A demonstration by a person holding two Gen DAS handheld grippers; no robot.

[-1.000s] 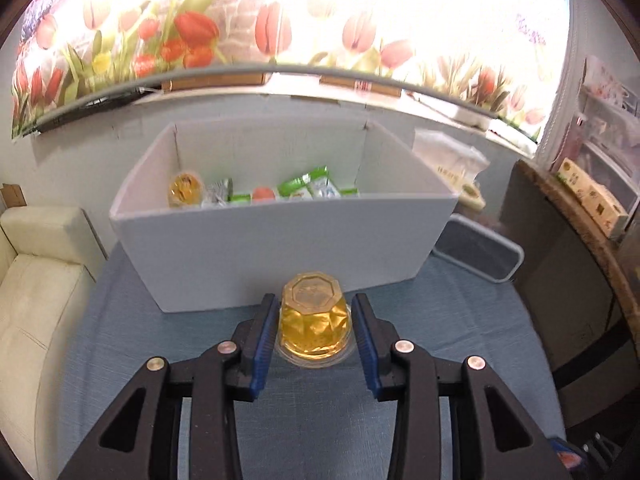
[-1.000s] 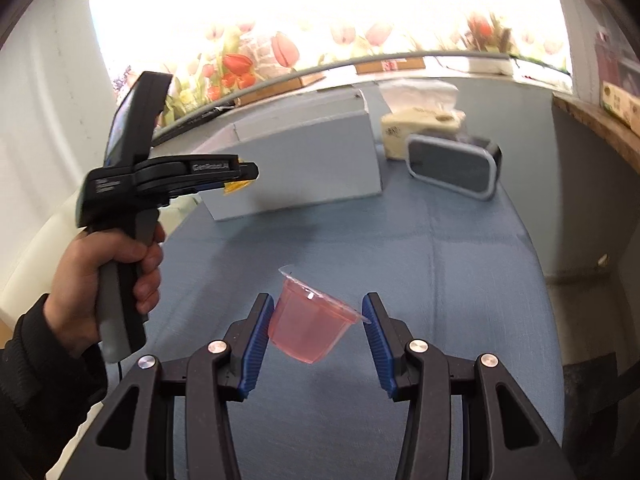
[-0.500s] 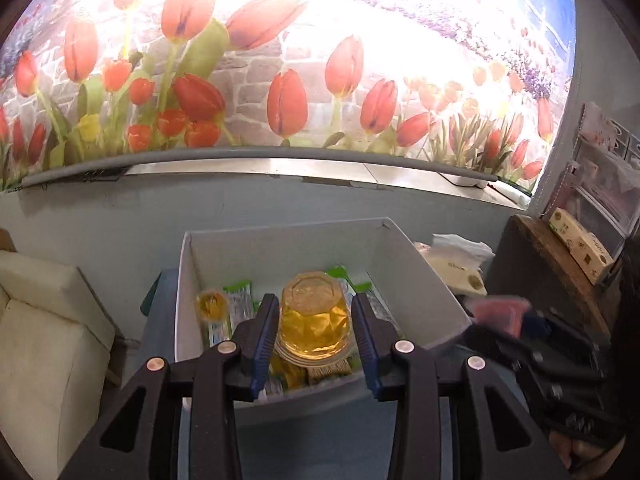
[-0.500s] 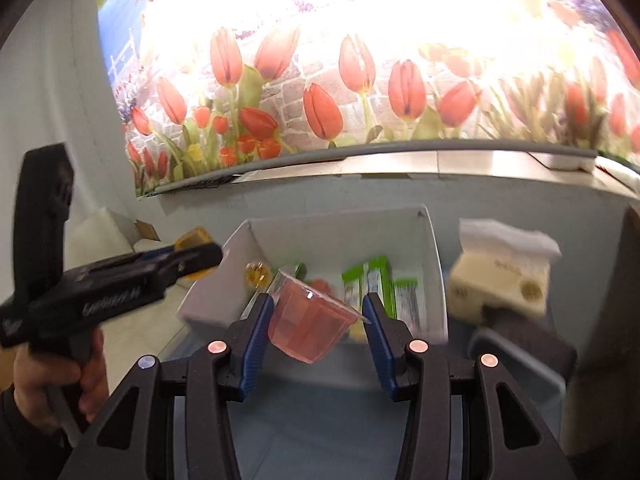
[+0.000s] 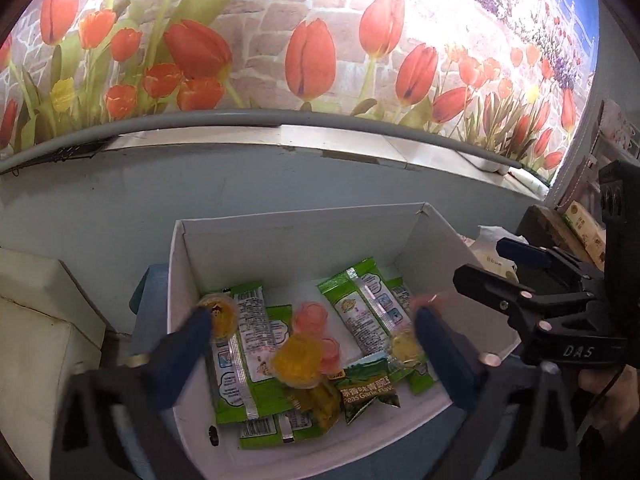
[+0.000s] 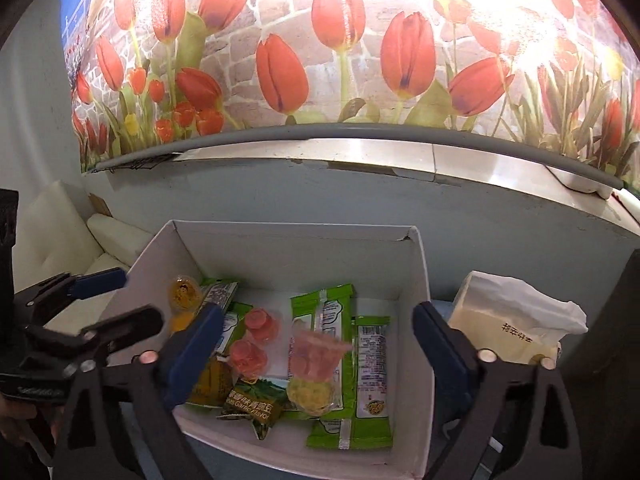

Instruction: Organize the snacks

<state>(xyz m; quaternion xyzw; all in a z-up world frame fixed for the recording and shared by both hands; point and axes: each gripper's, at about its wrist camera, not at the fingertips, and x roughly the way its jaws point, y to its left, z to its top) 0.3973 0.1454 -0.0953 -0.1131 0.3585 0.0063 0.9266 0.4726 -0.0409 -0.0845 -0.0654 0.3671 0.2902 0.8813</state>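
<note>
both grippers hang over the white box (image 5: 192,264) and both are letting go at once. the left gripper (image 5: 310,330) has its jaws opening, nothing pressed between the pads, and the yellow jelly cup (image 5: 298,362) sits blurred between them over the middle of the box, clear of both pads, so it looks to be dropping in. in the right wrist view the right gripper (image 6: 316,334) is opening too, and the pink jelly cup (image 6: 318,354) is blurred between its jaws, free of both, just above another yellow cup (image 6: 312,394) at six o'clock from it. green snack packets (image 6: 328,320) and a garlic pea bag (image 6: 250,402) already carpet the floor of the box, with two more pink cups (image 6: 256,336) at nine o'clock of the falling one. to do this well, i'd say stay centred over the box until each cup has landed, keep the jaws wide so a pad can't flick a rim, then lift straight up. the risk is a cup bouncing off the slick packets. the tissue pack (image 6: 516,320) sits outside the box at three o'clock, no concern.
</note>
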